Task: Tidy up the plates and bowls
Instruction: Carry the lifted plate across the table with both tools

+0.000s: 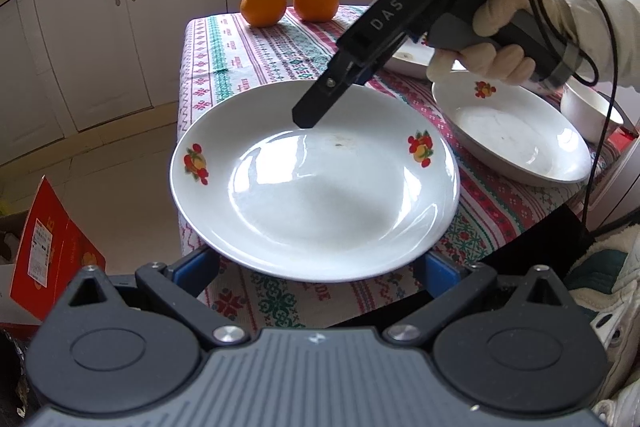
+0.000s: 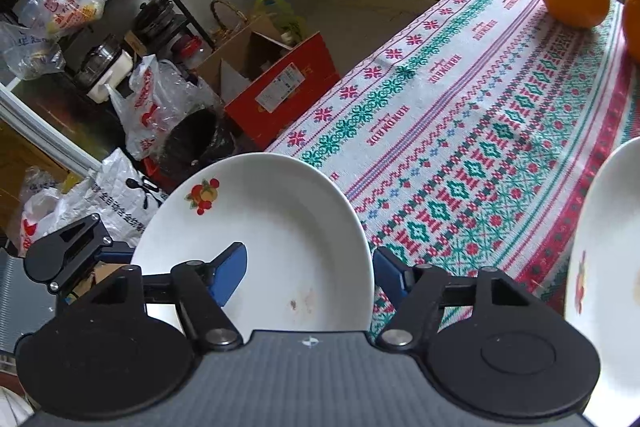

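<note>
The near plate point(image 1: 312, 183) lies between the left gripper's point(image 1: 316, 267) spread, open fingers. The right gripper point(image 2: 308, 275) straddles its rim, unclosed. Clamp squarely, then stack onto the second plate point(image 1: 516, 135) beyond.

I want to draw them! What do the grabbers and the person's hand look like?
Each gripper is black with a ribbed grey top, round black discs, silver screws and blue finger pads. The right gripper says "DAS" in white letters and has a grey handle. A thin black cable loops off it. The hand wears a cream glove and a pale sleeve.
</note>
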The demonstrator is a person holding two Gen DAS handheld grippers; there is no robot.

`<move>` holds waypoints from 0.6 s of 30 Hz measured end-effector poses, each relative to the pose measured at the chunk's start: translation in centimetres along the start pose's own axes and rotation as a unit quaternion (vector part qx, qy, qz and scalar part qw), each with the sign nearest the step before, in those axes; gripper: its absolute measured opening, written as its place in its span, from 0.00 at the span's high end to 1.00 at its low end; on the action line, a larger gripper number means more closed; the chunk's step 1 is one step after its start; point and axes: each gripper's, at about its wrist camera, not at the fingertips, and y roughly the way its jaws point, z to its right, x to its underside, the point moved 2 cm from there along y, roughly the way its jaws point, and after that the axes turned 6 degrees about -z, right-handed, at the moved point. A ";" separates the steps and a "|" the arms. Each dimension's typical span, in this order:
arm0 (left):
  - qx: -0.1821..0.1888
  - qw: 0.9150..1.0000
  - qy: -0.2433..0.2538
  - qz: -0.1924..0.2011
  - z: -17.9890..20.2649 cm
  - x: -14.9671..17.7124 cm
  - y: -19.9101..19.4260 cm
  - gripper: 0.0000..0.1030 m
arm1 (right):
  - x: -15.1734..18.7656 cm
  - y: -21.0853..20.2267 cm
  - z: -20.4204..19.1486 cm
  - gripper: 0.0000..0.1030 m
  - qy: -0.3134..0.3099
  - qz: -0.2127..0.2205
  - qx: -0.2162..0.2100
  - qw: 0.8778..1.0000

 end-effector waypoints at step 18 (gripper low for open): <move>0.008 1.000 0.027 -0.007 -0.6 -1.4 0.6 0.02 | -0.9 -0.5 1.0 0.28 0.013 -0.005 -0.035 0.999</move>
